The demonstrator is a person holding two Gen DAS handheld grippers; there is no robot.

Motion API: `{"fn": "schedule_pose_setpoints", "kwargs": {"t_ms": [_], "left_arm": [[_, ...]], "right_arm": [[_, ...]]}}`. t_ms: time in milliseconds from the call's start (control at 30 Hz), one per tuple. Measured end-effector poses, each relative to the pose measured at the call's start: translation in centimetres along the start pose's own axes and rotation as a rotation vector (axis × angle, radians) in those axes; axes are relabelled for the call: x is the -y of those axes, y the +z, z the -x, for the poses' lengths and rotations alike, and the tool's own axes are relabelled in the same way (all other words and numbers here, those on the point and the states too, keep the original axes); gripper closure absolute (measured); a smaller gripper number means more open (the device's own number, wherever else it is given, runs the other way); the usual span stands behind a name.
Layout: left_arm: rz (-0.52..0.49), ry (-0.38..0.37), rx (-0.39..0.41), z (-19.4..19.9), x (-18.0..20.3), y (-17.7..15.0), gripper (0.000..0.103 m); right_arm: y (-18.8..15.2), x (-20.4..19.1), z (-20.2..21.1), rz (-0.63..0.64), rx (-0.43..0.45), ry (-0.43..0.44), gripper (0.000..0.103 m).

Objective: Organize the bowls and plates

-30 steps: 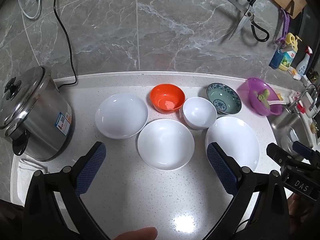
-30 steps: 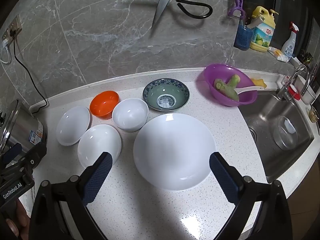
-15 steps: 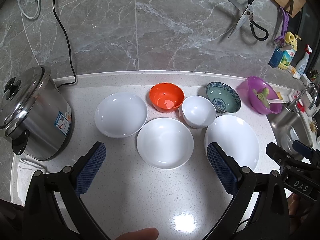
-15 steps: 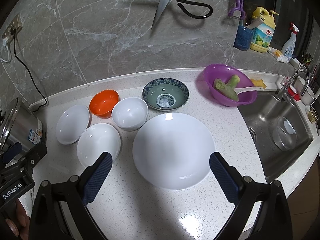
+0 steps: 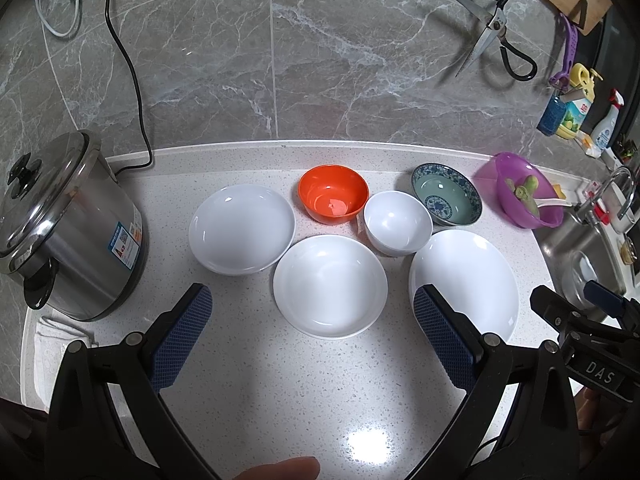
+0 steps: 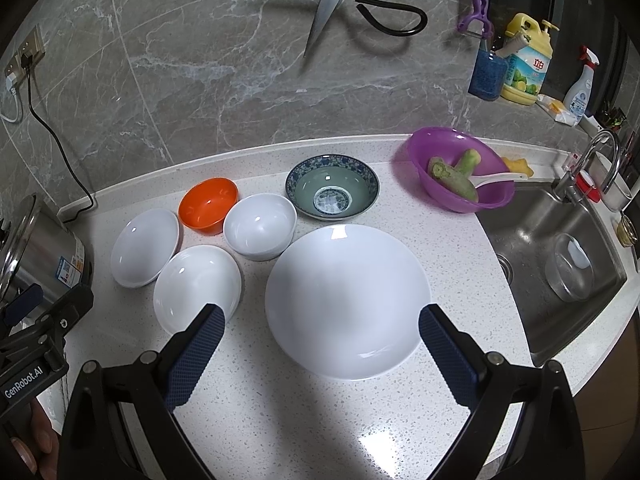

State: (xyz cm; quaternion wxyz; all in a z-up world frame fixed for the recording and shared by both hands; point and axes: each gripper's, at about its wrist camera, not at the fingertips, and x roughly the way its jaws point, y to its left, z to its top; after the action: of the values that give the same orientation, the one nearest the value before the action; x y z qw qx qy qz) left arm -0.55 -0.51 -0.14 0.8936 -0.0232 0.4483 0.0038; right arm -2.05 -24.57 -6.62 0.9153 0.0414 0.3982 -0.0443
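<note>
Right wrist: three white plates (image 6: 347,300), three bowls (image 6: 260,232); both tongs (image 6: 322,340) spread wide, empty.

Black tongs (image 5: 312,336), blue cross-hatched pads (image 5: 182,338)

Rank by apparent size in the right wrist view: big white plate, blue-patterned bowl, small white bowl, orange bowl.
1. big white plate, though it is nearest the camera
2. blue-patterned bowl
3. small white bowl
4. orange bowl, close to the white bowl and partly hidden, so that order is unsure
</note>
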Motion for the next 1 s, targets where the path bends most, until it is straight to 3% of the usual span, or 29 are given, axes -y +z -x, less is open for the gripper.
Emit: {"fn": "schedule_pose_setpoints", "kwargs": {"t_ms": [1000], "left_arm": [[0.005, 0.002, -0.011, -0.85, -0.15, 0.06, 0.001]], "right_arm": [[0.12, -0.26, -0.34, 0.002, -0.007, -0.004, 0.003]]}}
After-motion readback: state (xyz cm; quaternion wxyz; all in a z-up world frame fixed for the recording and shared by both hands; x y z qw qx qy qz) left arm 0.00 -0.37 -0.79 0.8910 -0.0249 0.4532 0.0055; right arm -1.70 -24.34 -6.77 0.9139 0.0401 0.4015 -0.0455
